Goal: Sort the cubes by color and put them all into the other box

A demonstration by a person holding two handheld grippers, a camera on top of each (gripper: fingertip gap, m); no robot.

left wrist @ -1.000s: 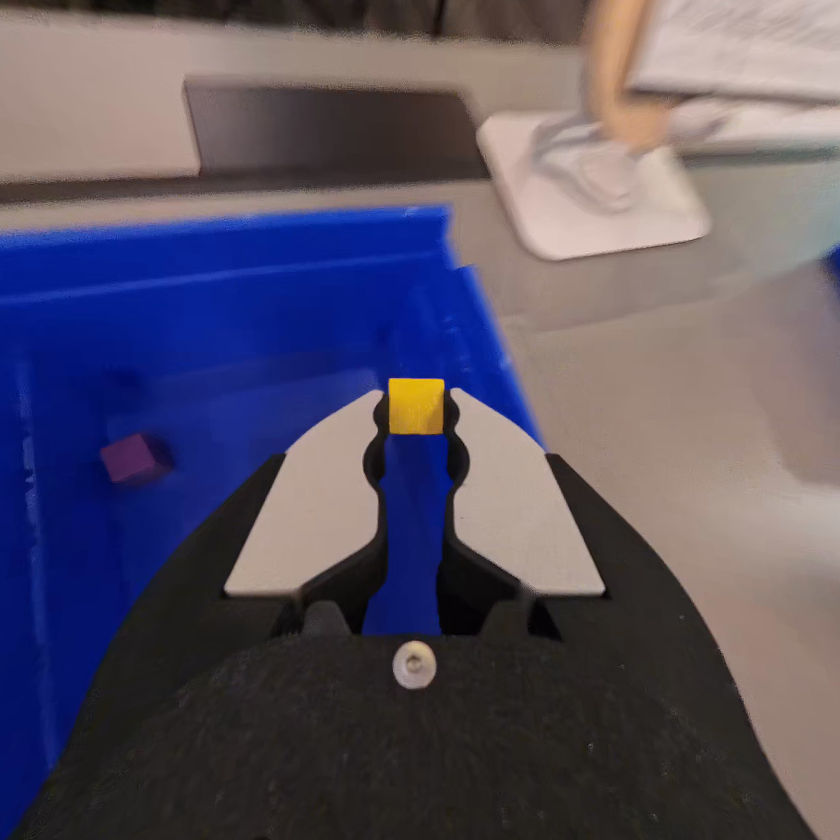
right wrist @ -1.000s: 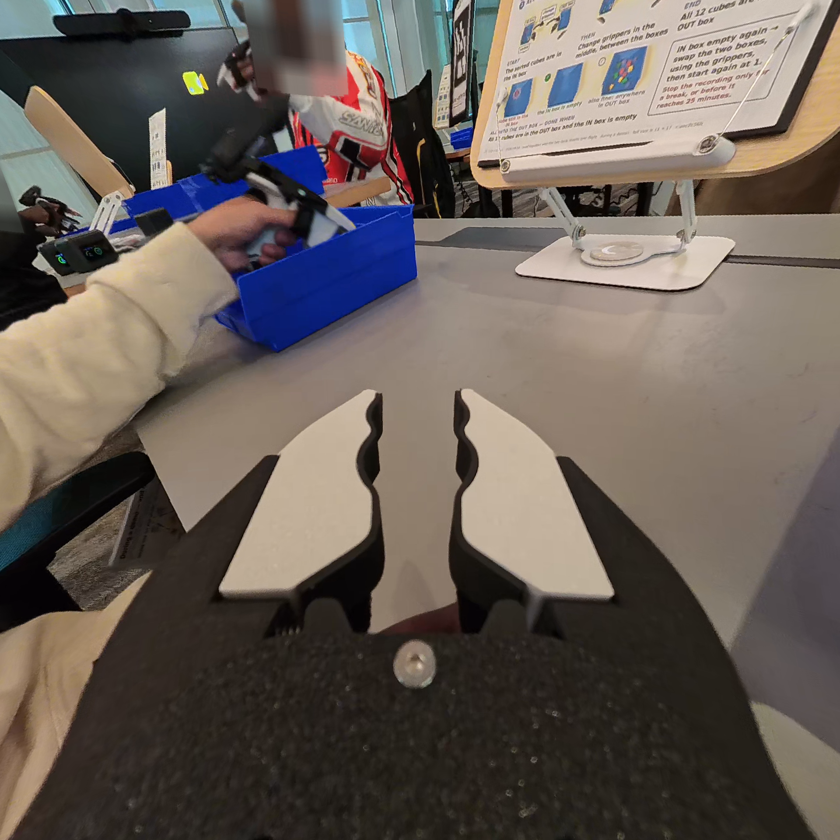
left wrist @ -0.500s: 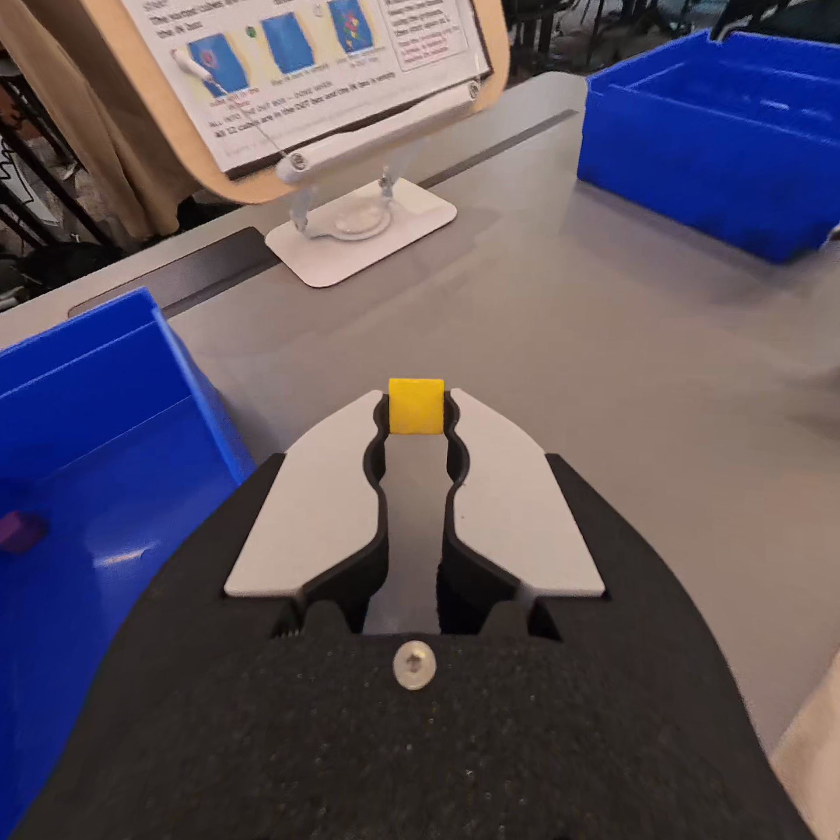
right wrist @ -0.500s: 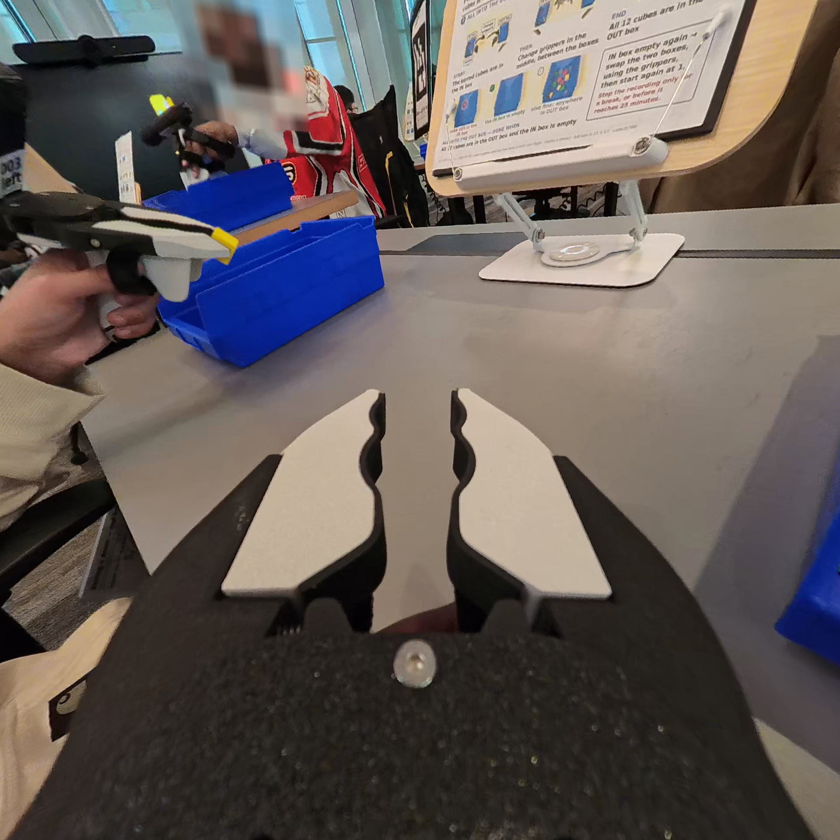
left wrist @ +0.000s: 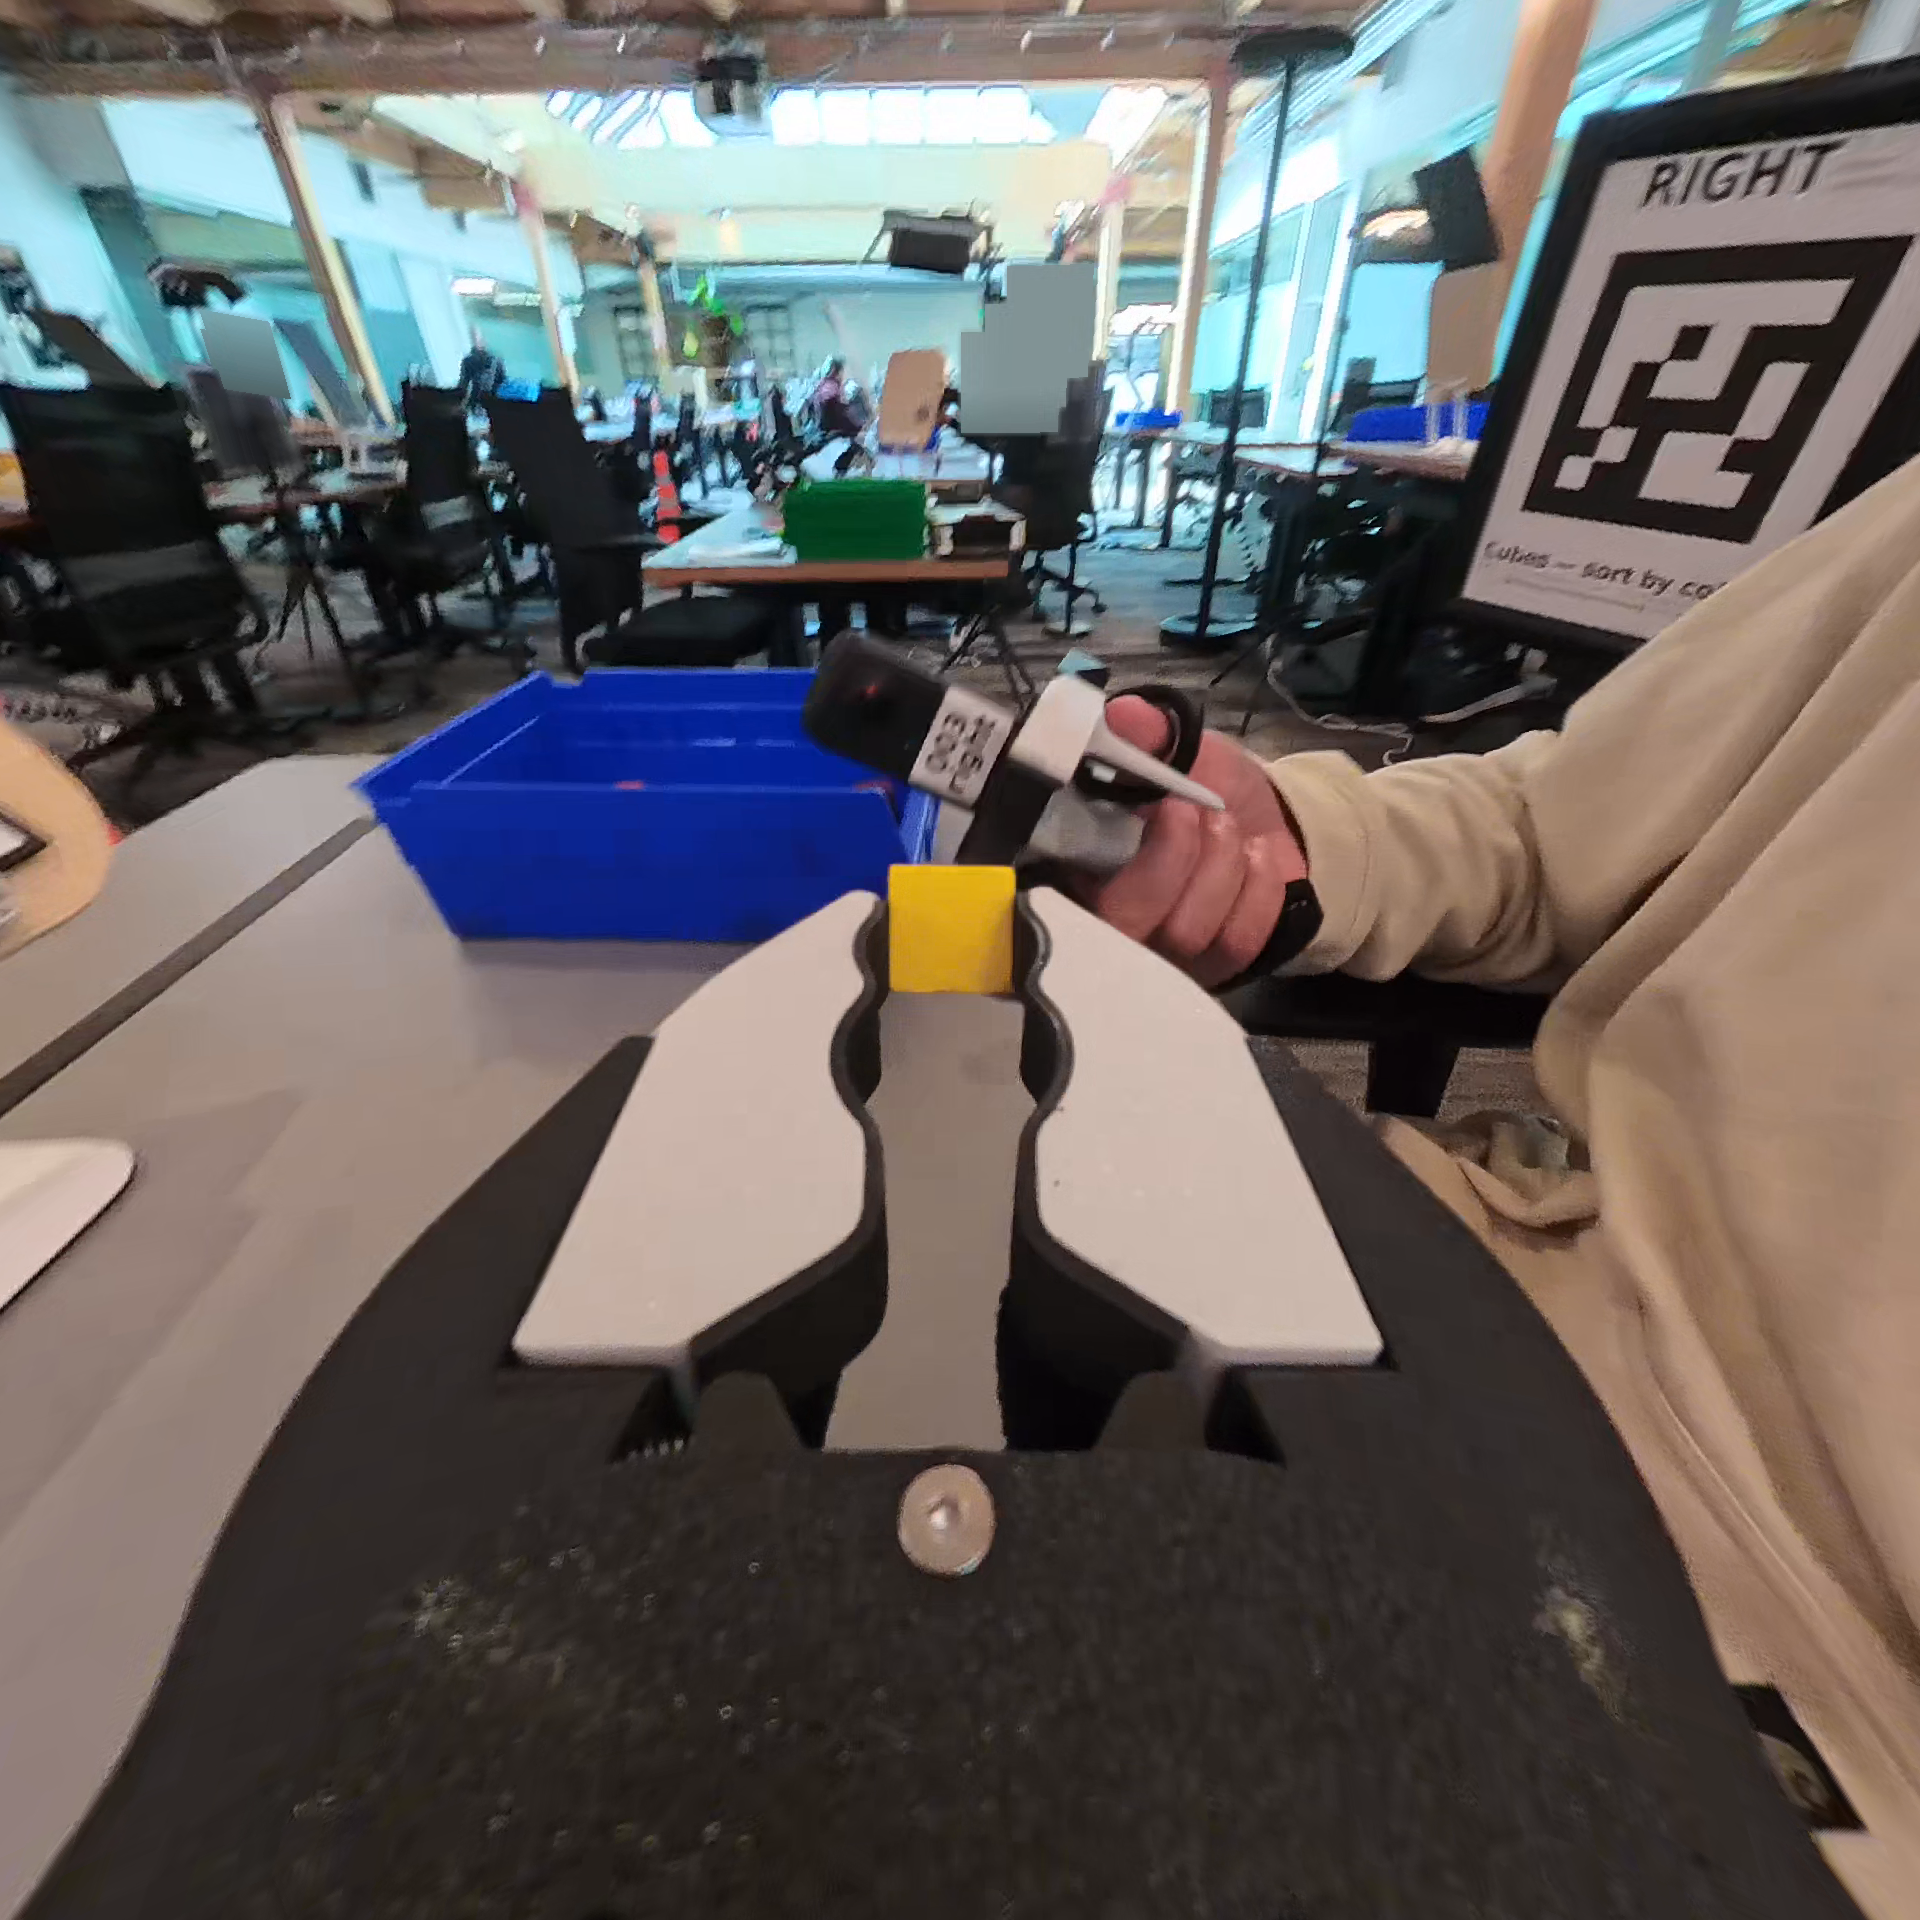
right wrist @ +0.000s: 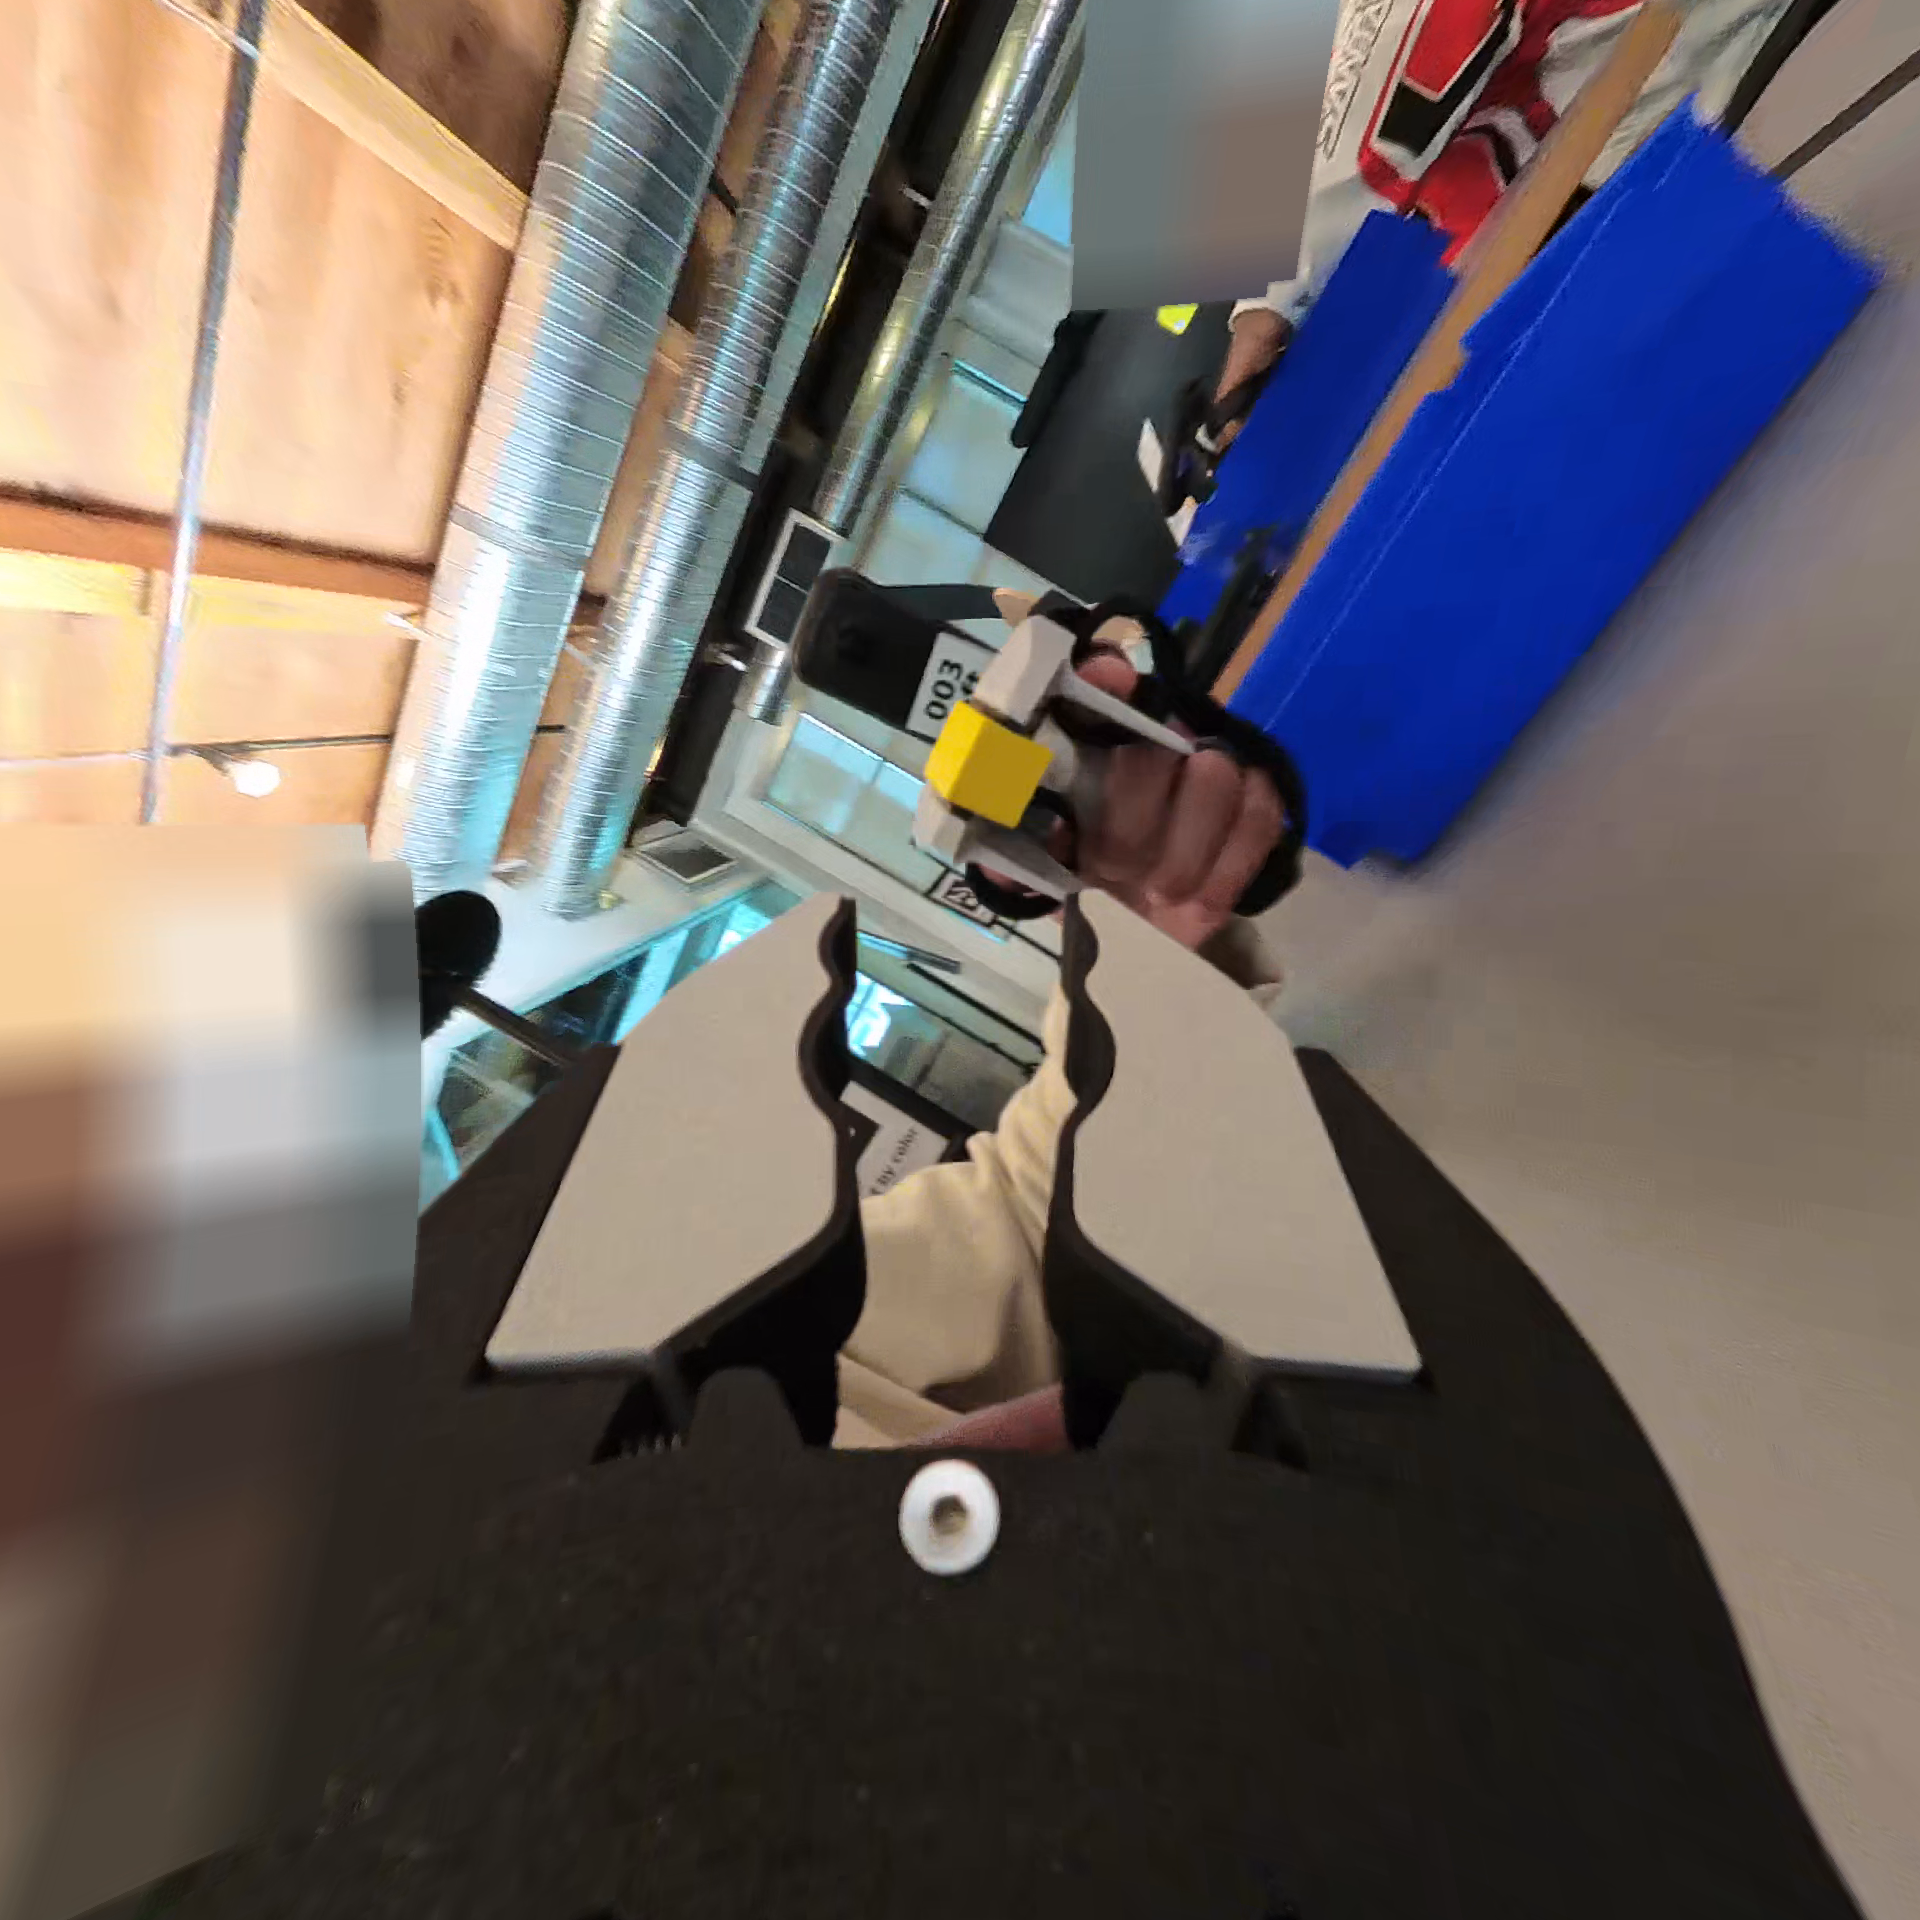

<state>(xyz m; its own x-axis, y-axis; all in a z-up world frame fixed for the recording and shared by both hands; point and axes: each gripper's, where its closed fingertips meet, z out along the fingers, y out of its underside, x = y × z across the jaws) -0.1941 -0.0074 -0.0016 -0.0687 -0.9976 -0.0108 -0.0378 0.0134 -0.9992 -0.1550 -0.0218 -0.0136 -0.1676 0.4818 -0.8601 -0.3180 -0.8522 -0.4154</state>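
Note:
My left gripper [left wrist: 951, 935] is shut on a yellow cube [left wrist: 951, 940] and holds it in the air above the grey table [left wrist: 312, 1091]. A blue box [left wrist: 644, 821] stands just beyond it. My right gripper [right wrist: 958, 904] is open and empty, rolled onto its side and pointing at the left gripper [right wrist: 982, 781], which holds the yellow cube [right wrist: 987, 769] a short way ahead. The right gripper also shows in the left wrist view [left wrist: 1143, 779], held in a hand just behind and right of the cube. What lies inside the box is hidden.
Another blue box [right wrist: 1558, 499] sits farther off on the table in the right wrist view. A cream sleeve [left wrist: 1662, 935] fills the right side. A white stand base [left wrist: 52, 1184] lies at the left edge. A marker sign [left wrist: 1704, 353] stands behind. The grippers' ends are close to 5 cm from one another.
My left gripper carried the yellow cube out of the first blue box and swung right across the table. My right gripper rolled sideways, turned toward the left gripper and opened wider.

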